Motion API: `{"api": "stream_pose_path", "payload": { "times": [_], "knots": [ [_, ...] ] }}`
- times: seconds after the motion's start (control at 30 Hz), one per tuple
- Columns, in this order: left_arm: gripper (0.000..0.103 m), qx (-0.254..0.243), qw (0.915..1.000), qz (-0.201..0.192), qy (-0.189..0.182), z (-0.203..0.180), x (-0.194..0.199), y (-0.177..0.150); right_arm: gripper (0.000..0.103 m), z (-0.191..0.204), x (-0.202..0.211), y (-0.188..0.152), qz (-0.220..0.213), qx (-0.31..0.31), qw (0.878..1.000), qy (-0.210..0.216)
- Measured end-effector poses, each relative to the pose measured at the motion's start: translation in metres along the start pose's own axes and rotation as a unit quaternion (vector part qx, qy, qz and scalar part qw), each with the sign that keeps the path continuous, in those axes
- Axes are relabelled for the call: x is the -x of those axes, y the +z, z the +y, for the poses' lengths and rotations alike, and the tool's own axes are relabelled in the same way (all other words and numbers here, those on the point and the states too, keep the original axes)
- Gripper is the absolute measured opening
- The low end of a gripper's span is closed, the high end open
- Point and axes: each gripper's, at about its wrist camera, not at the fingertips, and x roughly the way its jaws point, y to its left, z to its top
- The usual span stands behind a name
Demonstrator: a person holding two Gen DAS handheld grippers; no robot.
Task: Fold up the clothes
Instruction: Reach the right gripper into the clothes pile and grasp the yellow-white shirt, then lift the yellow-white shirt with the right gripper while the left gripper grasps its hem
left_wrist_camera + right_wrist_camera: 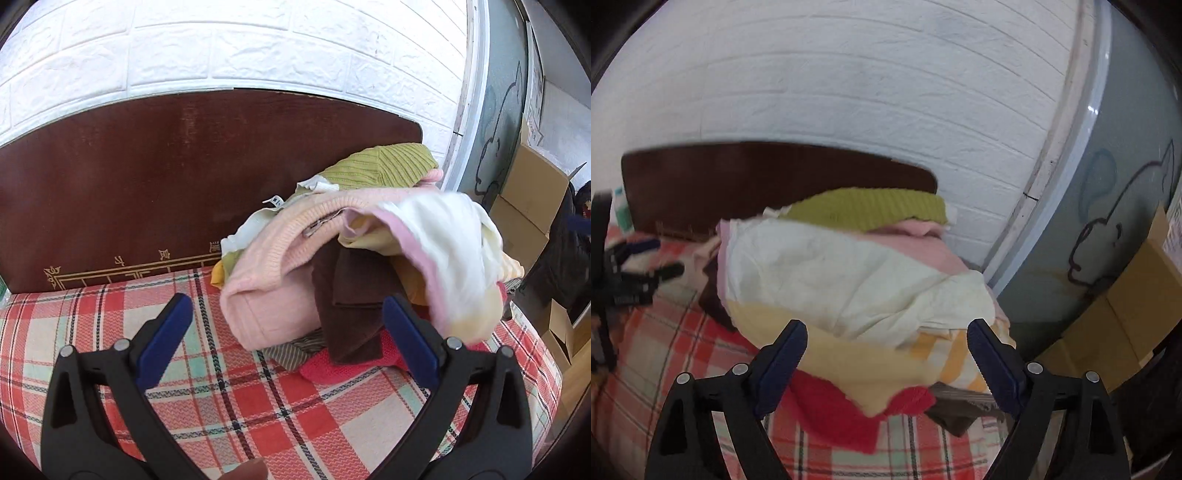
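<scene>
Left tongs (pixel 286 314) agape | right tongs (pixel 886 334) agape | clothes pile (pixel 332 236) tag unreadable

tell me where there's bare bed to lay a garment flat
Bare plaid bedsheet lies between the dark wooden headboard and the open left gripper, left of the heaped clothes pile. The right side is crowded: the pile spreads to the bed's edge before the open right gripper.

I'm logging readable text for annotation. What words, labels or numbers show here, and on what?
No text can be read.
Small white garment tag in the clothes pile: dark marks, too small.
Gold characters on the brown headboard: partly hidden, illegible.
Paper on the cardboard box: blurred.
</scene>
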Motion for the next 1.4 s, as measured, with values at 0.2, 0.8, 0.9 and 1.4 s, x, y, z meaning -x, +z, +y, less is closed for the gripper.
{"api": "stream_pose_path", "payload": {
  "times": [0.2,0.8,0.9,1.4],
  "knots": [
    [0.103,-0.001,0.9999,0.015,0.005,0.003,-0.004,-0.010,0.089,0.118,-0.042,-0.030,-0.016,0.201,0.979,0.036],
    [0.103,-0.020,0.9873,0.002,-0.157,-0.003,0.045,-0.031,0.005,-0.016,0.070,0.035,-0.132,-0.105,0.958,0.232],
    [0.103,-0.066,0.9793,-0.016,-0.191,-0.029,0.066,-0.034,0.005,-0.037,0.137,0.051,-0.203,-0.129,0.934,0.265],
    [0.103,-0.157,0.9177,-0.098,-0.352,0.030,0.280,-0.105,0.005,0.082,0.233,0.063,-0.195,-0.108,0.871,0.437]
  ]
}}
